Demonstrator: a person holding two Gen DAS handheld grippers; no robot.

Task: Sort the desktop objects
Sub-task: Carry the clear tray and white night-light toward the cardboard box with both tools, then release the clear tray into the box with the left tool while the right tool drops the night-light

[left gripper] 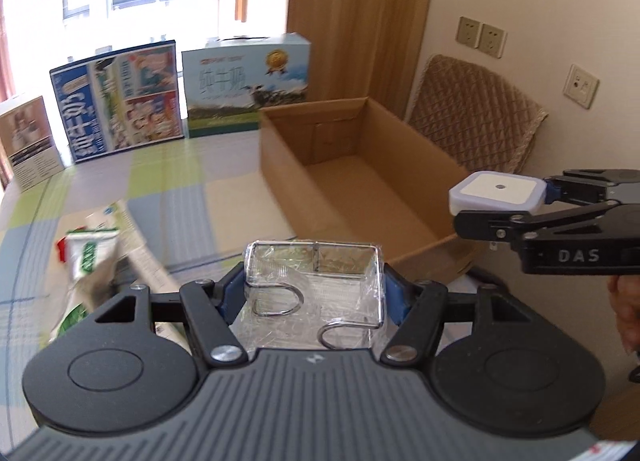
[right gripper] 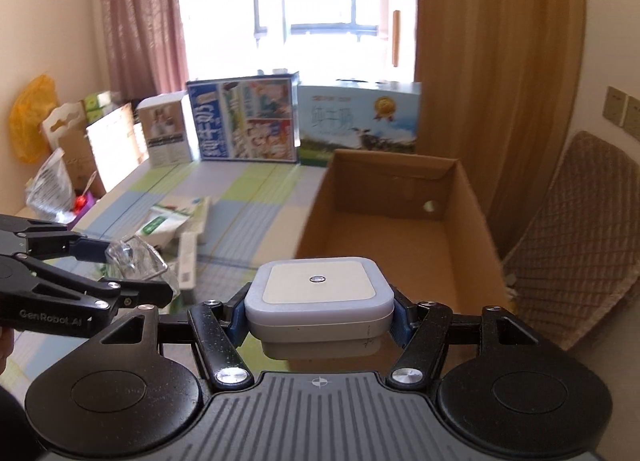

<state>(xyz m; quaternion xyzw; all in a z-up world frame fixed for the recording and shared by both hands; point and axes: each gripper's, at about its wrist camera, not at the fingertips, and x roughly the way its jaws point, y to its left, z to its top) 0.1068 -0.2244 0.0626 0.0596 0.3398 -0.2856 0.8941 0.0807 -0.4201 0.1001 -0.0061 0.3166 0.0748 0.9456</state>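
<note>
A clear plastic packet holding bent metal wire hooks is clamped between the blue pads of the left gripper, raised above the tabletop covered in a pastel checked cloth. In the right wrist view the same packet shows at the left edge, pinched in the left gripper.

A square white device with rounded corners and a small round button in its top is squeezed between the blue pads of the right gripper. In the left wrist view this device hangs in the right gripper over the near right corner of an open brown cardboard box.

The cardboard box sits at the right side of the tabletop, its inside bare. Just left of the packet, a white and green printed bag lies on the cloth. Along the far edge of the tabletop stand a blue printed milk carton box and a pale blue carton box with a gold medal print. A brown quilted chair back stands past the box, by the wall.
</note>
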